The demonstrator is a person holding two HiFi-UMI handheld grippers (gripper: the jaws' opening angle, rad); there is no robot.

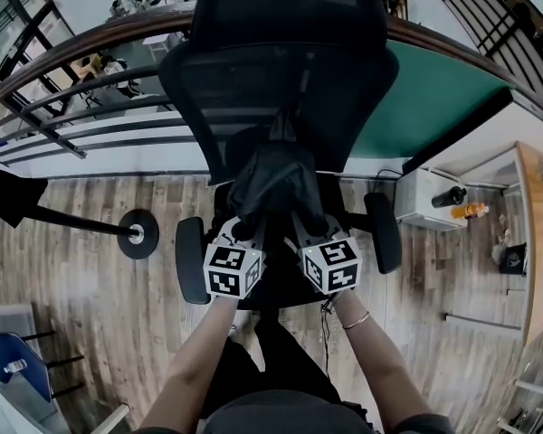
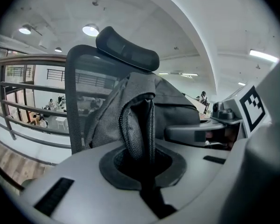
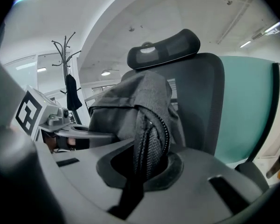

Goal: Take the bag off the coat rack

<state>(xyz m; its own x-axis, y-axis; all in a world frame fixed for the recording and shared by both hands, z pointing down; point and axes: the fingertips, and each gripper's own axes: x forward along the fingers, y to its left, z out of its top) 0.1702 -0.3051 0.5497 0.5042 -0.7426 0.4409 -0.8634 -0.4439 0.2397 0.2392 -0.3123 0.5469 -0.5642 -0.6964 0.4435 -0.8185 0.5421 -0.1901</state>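
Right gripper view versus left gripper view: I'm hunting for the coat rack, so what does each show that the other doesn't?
Only the right gripper view shows the coat rack, a dark garment hanging on it, and a teal panel. Only the left gripper view shows the railing. Both show the grey bag before the office chair, left tool and right tool each shut on its strap.

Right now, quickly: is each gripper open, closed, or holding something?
Left gripper: jaws closed on a mesh-lined part of the grey bag.
Right gripper: jaws closed on another mesh-lined part of the same bag.
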